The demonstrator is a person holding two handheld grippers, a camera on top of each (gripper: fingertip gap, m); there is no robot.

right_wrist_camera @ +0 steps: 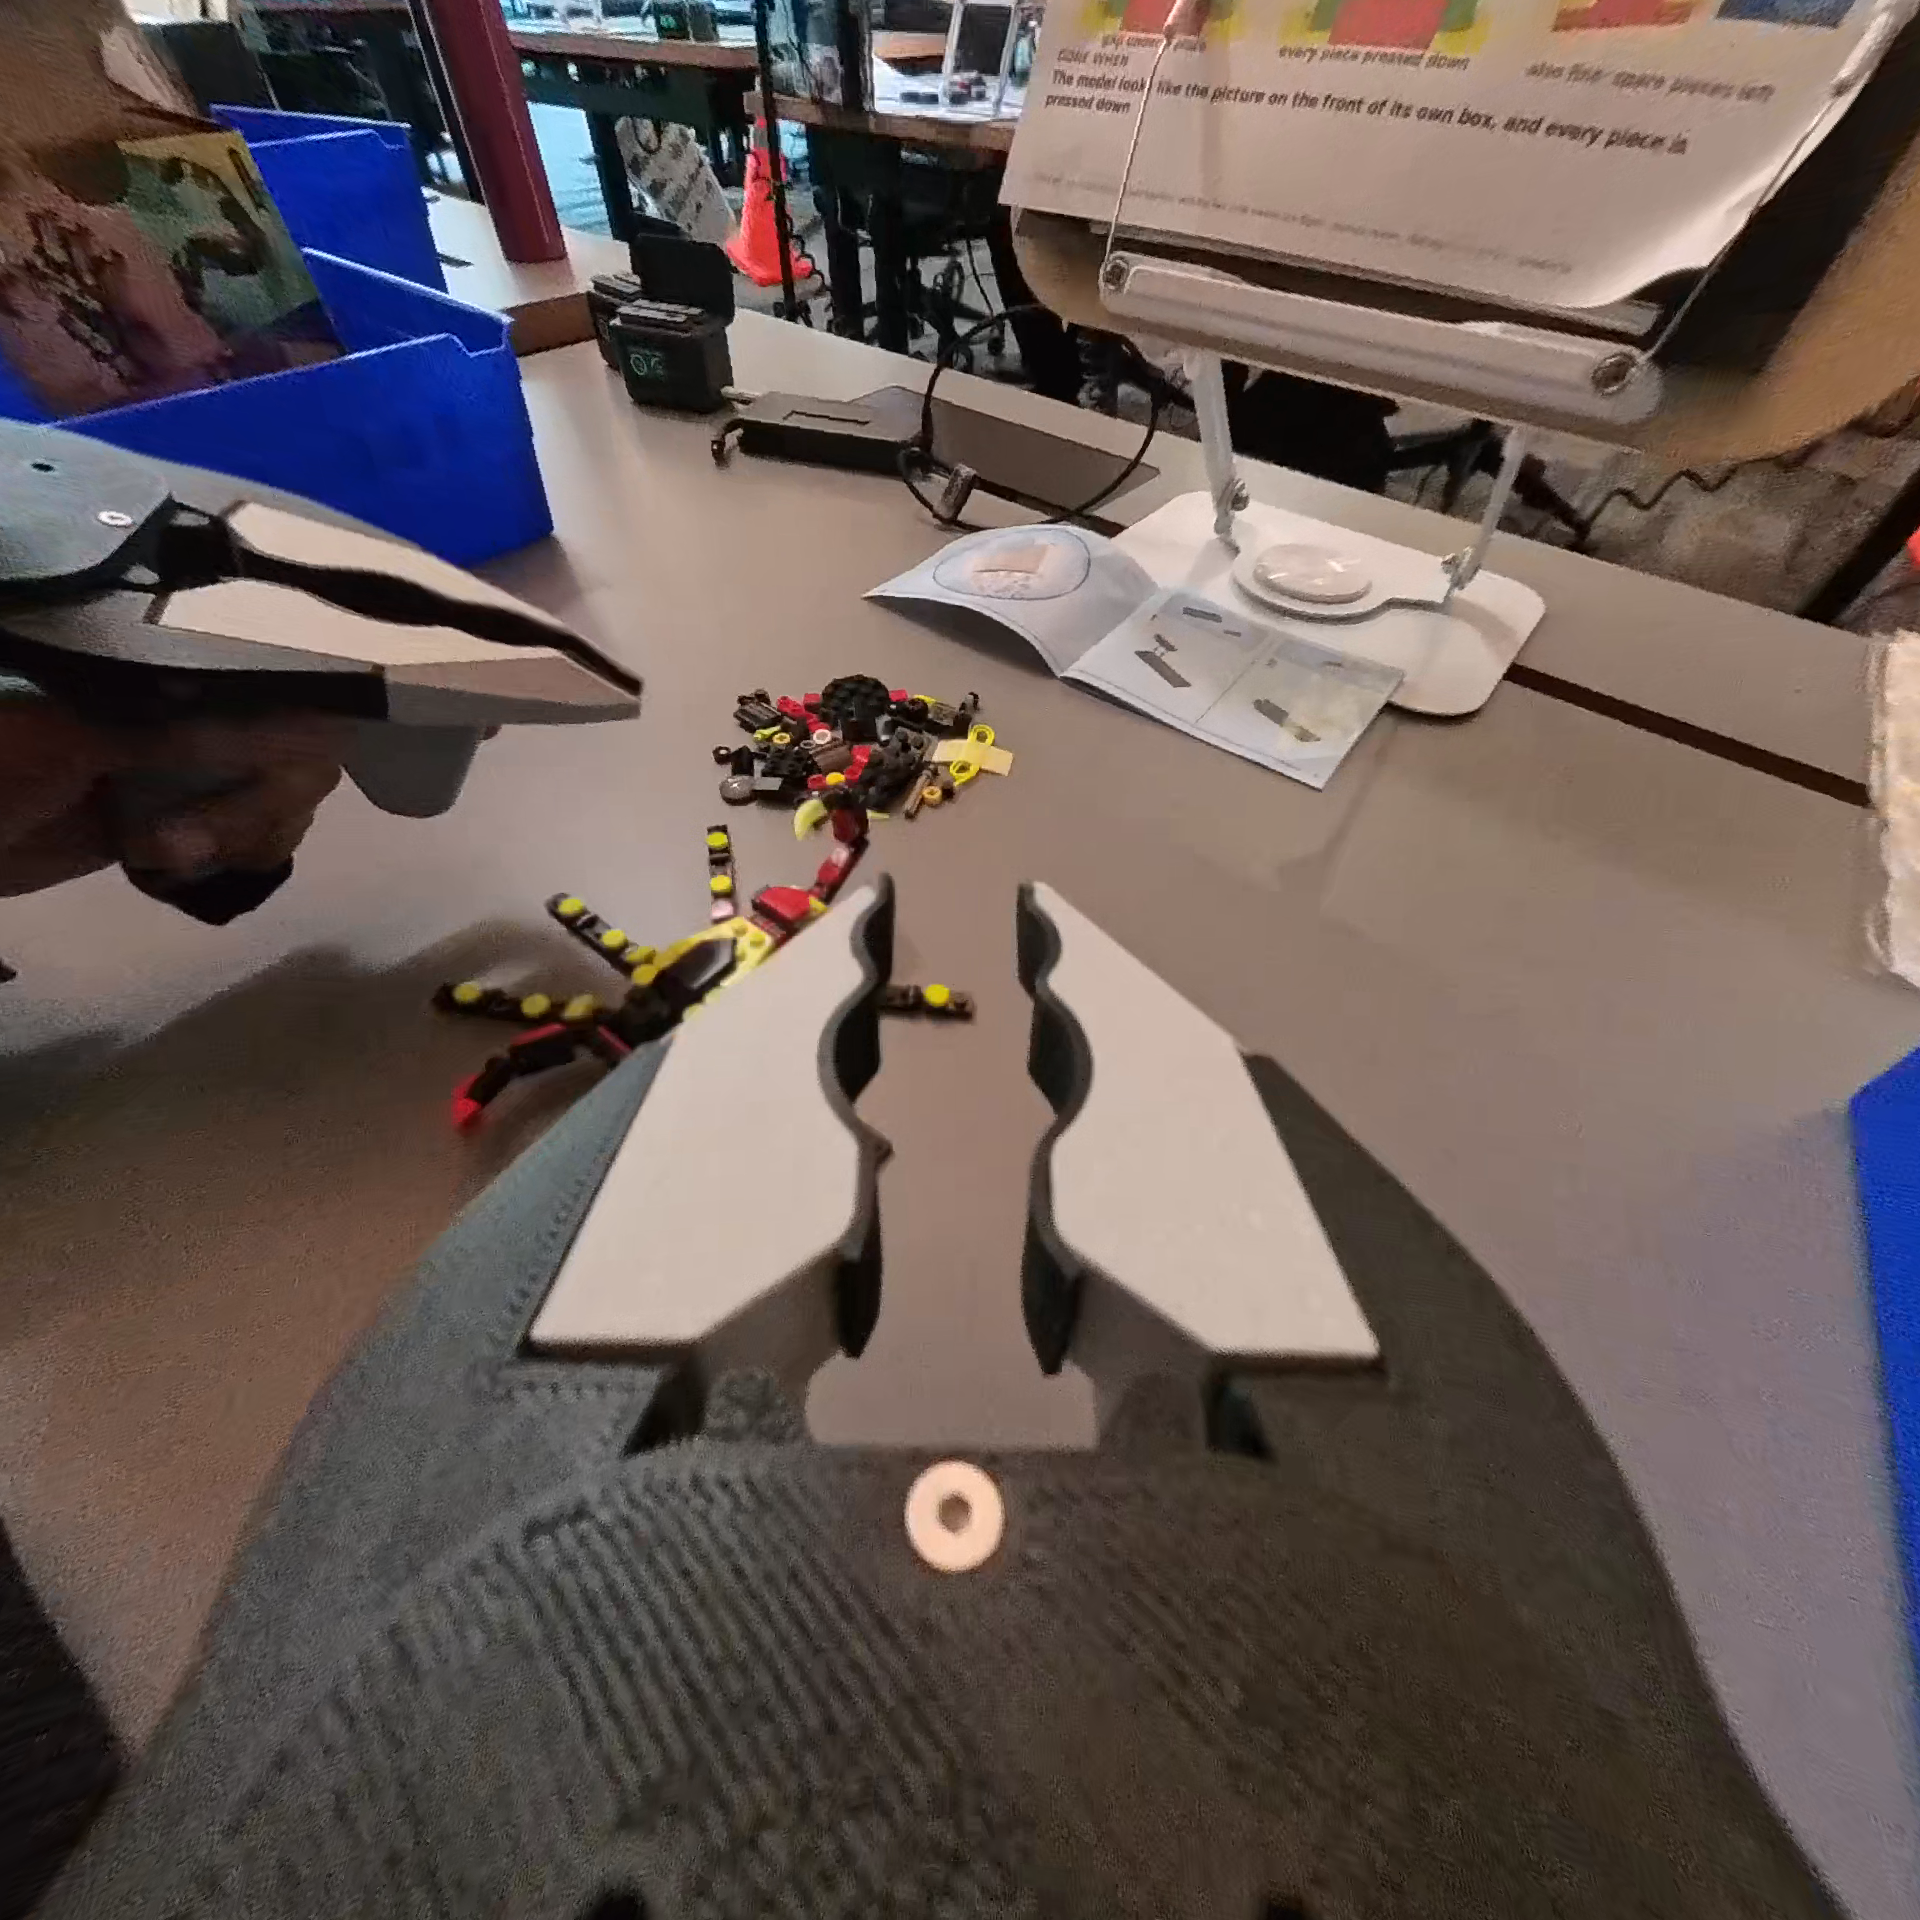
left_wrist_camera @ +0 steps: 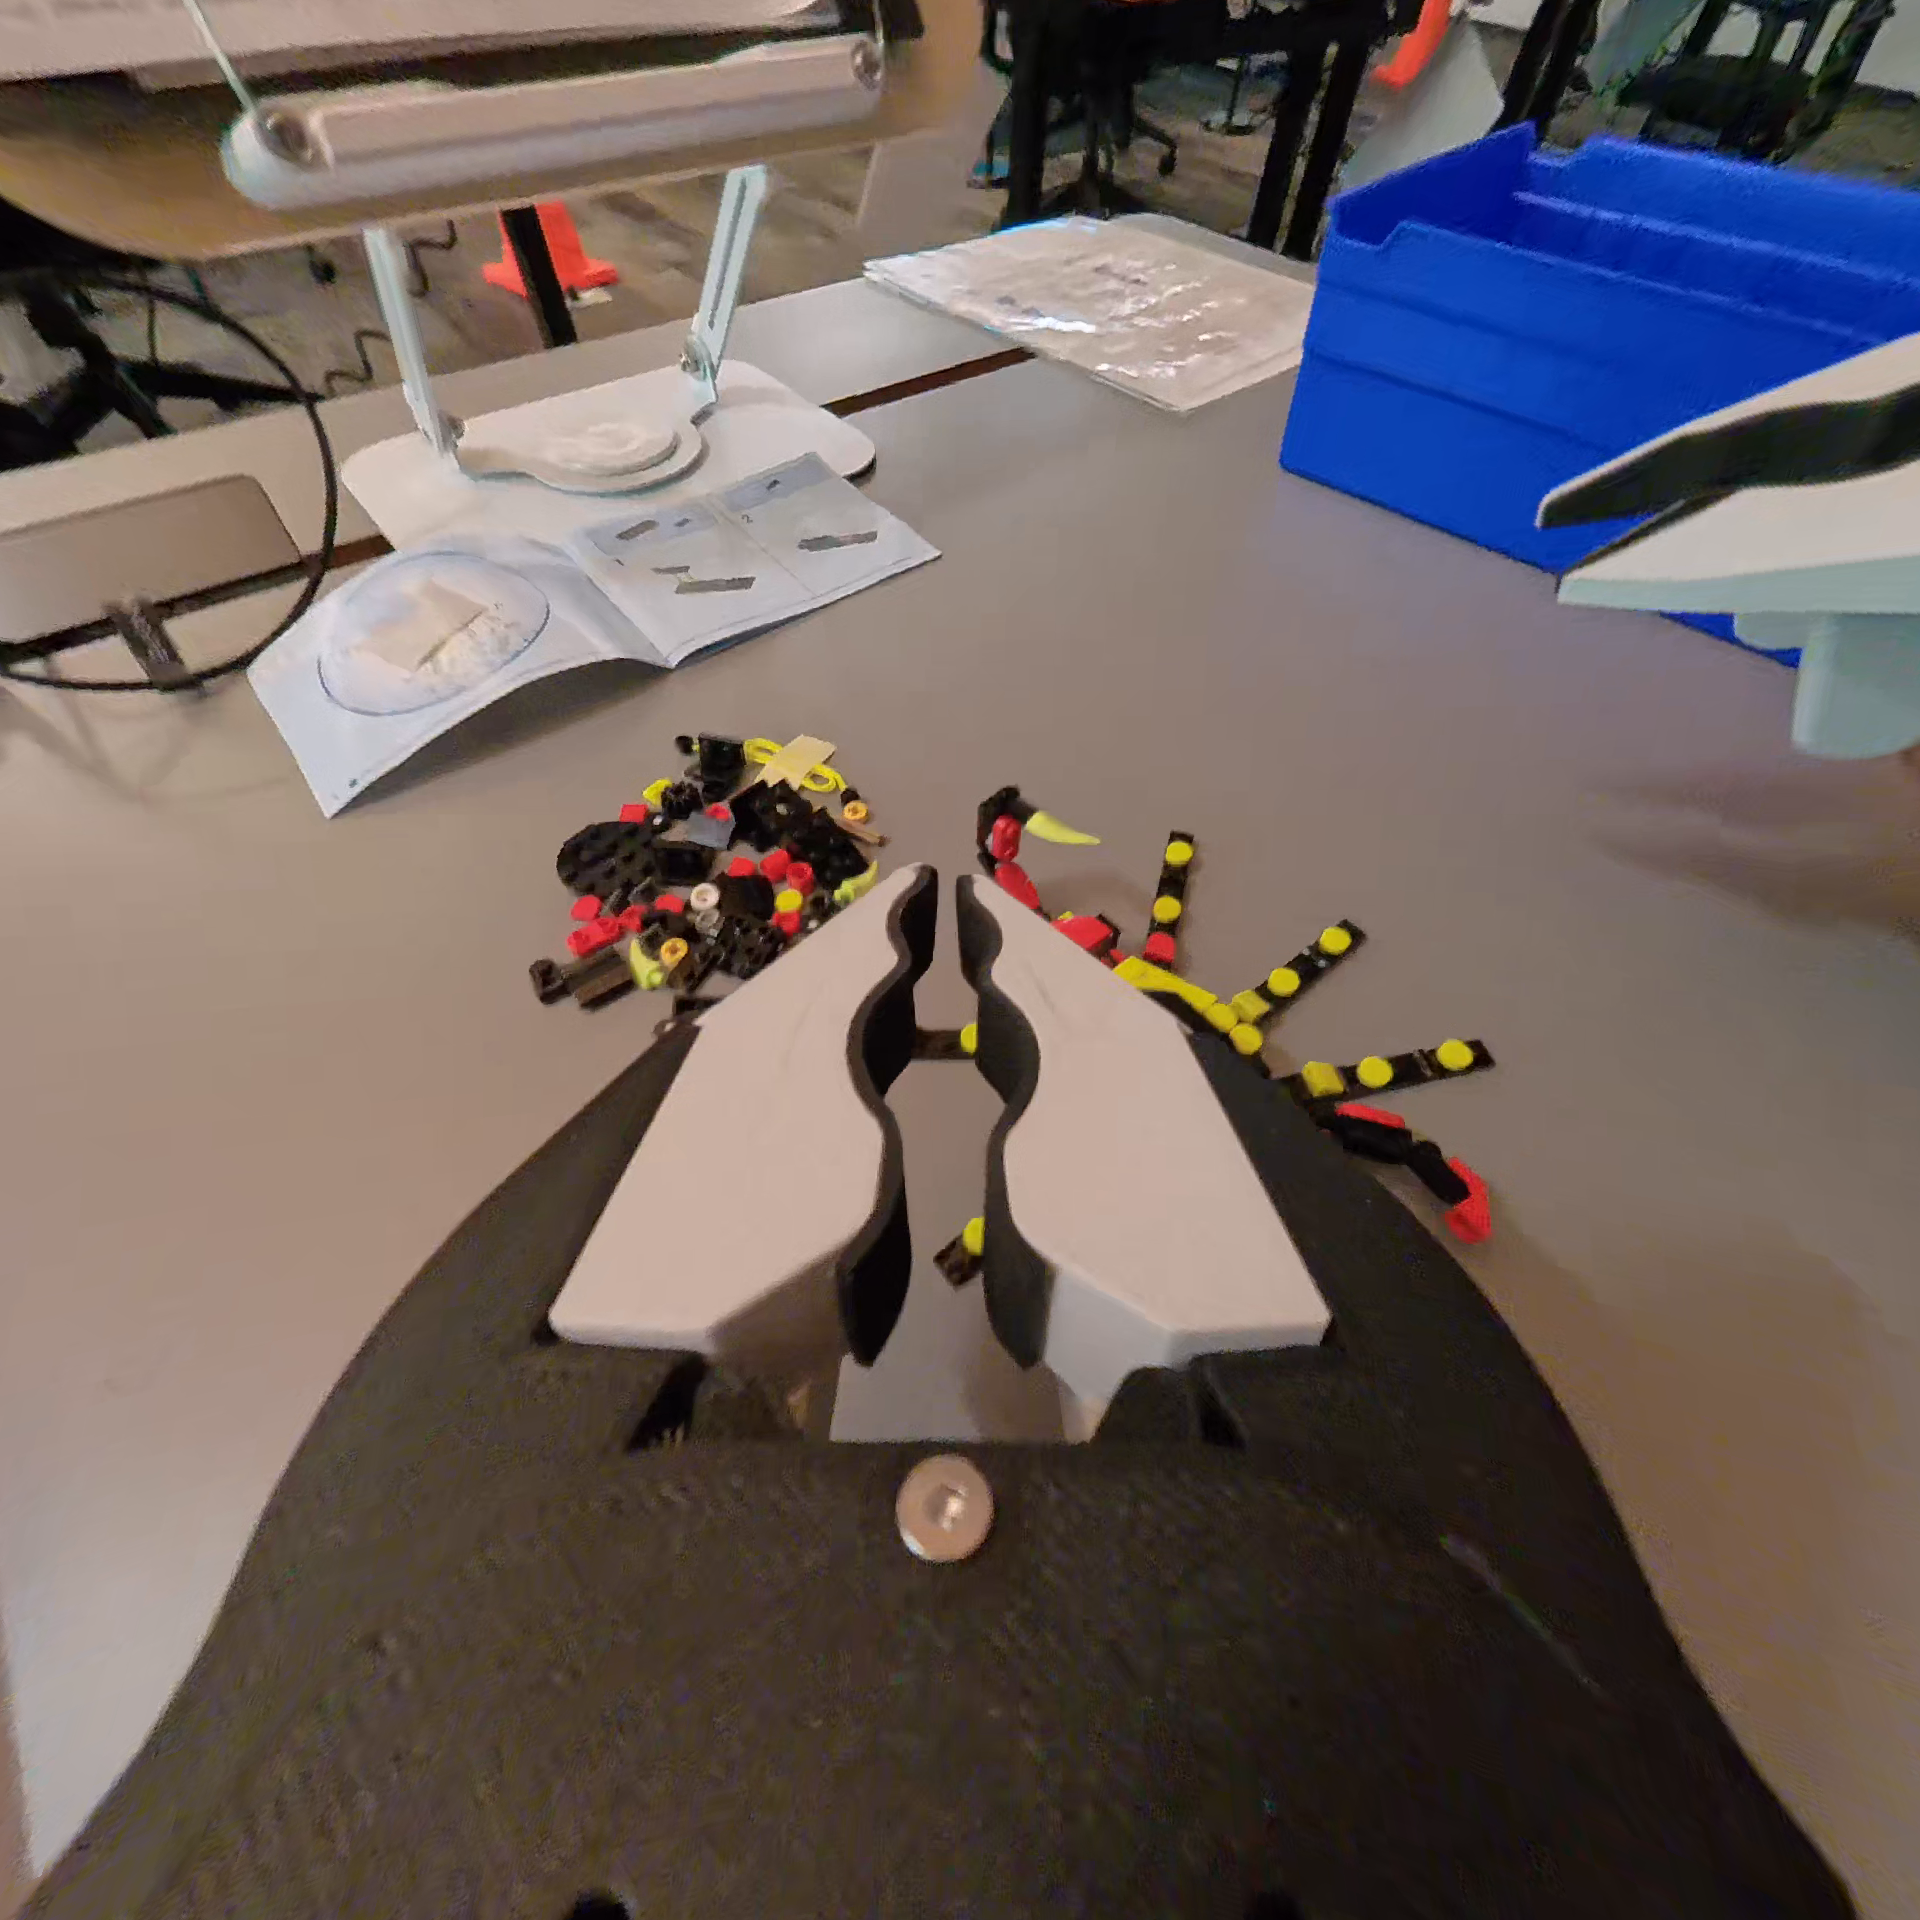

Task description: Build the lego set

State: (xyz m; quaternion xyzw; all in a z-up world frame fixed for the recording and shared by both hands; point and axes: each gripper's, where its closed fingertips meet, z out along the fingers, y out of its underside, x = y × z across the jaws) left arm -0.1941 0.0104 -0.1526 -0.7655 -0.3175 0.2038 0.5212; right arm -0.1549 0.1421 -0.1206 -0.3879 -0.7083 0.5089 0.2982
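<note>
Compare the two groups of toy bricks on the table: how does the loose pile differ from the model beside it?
The loose pile is separate small pieces heaped together; the built model is joined pieces with long legs spread outward. The pile lies nearer the open booklet; the model lies nearer the left gripper, partly hidden under its fingers. Both are black, red and yellow, and rest on the grey table.

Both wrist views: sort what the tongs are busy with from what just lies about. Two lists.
At the tongs:
- left tongs, shut, above the legged brick model
- right tongs, open, over the same model
- loose brick pile just beyond

Lying about:
- open booklet
- blue bin
- white stand
- clear plastic bag
</note>
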